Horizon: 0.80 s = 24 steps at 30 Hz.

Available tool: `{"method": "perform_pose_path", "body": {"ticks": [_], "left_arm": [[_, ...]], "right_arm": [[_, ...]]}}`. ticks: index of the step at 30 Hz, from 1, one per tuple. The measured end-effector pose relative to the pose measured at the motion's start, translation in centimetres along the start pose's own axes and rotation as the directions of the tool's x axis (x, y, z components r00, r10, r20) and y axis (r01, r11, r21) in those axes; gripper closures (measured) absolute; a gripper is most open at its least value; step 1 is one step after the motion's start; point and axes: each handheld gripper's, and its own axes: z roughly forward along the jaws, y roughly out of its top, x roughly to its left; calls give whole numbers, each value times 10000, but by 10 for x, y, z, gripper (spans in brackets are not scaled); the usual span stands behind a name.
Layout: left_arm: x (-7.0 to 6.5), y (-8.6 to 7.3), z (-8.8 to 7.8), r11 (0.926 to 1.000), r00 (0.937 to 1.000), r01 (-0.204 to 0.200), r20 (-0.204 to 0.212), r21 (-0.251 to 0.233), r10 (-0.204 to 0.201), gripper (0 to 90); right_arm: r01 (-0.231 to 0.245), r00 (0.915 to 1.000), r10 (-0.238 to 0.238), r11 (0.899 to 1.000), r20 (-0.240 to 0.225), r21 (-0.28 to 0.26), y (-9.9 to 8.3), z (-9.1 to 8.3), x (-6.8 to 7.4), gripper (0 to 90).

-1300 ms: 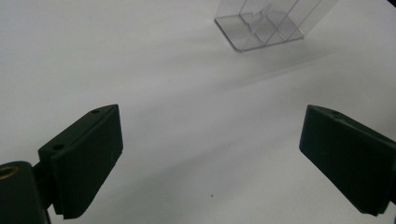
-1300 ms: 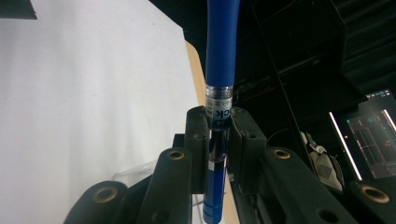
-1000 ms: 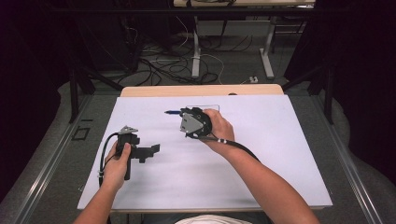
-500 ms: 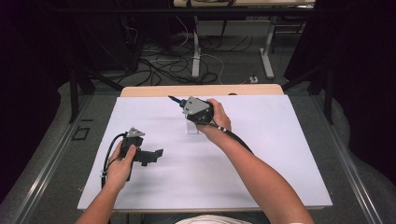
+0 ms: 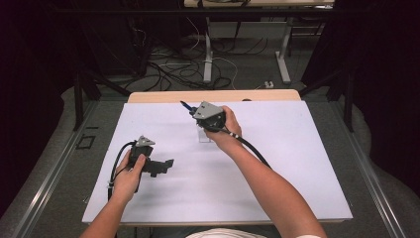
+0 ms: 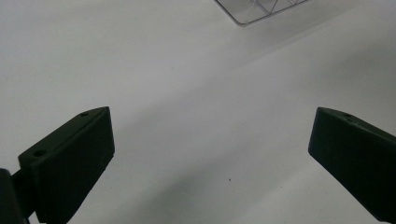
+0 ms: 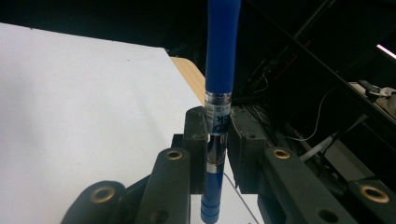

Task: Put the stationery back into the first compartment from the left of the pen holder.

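Blue and partly clear plastic, the pen (image 7: 218, 93) stands in the middle of the right gripper view, clamped between the two jaws of the right tool (image 5: 207, 115). In the high view its tip points to the upper left, above the far part of the white surface (image 5: 277, 163). Just below this tool stands a small clear plastic holder (image 5: 203, 135); its corner also shows at the top of the left gripper view. The left tool (image 5: 157, 166) lies low at the left of the frame, its jaws wide apart and holding nothing. In my judgement, the pen could slip or turn, because the jaws grip only its smooth middle part.
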Motion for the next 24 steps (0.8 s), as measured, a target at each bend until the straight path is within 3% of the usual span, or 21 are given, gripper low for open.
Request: {"method": "perform_pose_path", "body": {"ticks": [12,14,24], "left_arm": [[0,0,1,10000,10000,-38,20,15,38,5],[1,0,1,9998,9998,-202,-40,45,202,5],[1,0,1,9999,9999,-138,-19,48,138,5]], "right_arm": [[-39,9999,42,9997,-134,245,-5,6,6,780],[-49,9999,53,9997,-156,250,-5,7,6,784],[-213,9996,218,9993,-169,315,-7,8,4,785]]}}
